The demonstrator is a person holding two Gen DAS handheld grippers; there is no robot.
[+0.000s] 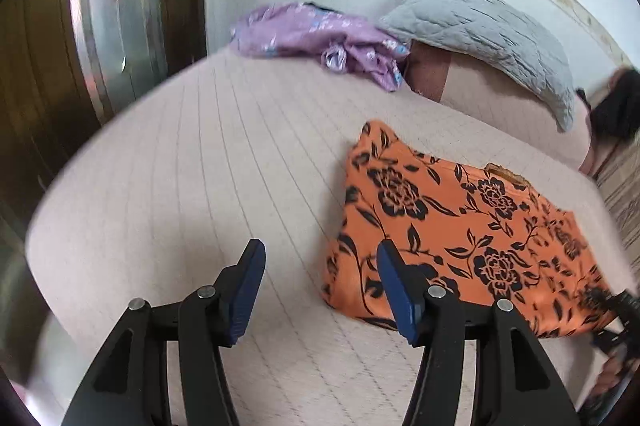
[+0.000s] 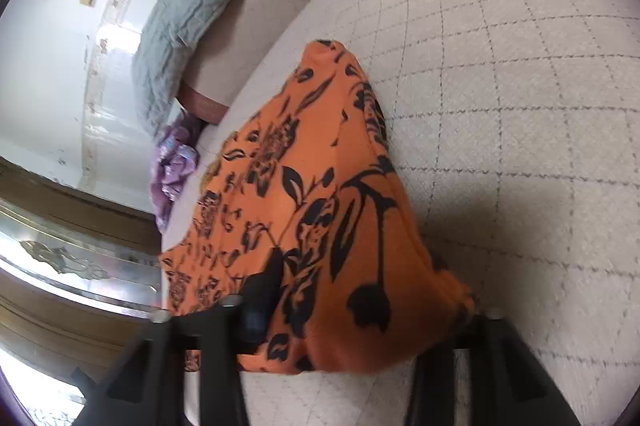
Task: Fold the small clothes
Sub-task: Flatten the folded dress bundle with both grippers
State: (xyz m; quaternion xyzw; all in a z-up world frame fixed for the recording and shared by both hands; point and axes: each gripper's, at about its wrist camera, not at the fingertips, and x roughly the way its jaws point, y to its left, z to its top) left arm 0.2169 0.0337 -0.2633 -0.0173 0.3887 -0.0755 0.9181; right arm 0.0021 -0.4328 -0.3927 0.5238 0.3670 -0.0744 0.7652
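the orange floral garment lies on the bed, already folded at least once by the look of its doubled near edge. the left gripper hovers just beside it, jaws apart and empty; the right gripper reaches in at the cloth's edge, which drapes over its jaws, so i cannot tell whether they are closed. the purple garment, crumpled near the grey pillow, looks unfolded, so roughly 1 of 2 pieces remains.

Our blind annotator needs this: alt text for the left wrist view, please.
An open hand-held gripper hovers over a quilted bed, beside a folded orange garment with black flowers. Farther back lie a crumpled purple garment and a grey pillow.
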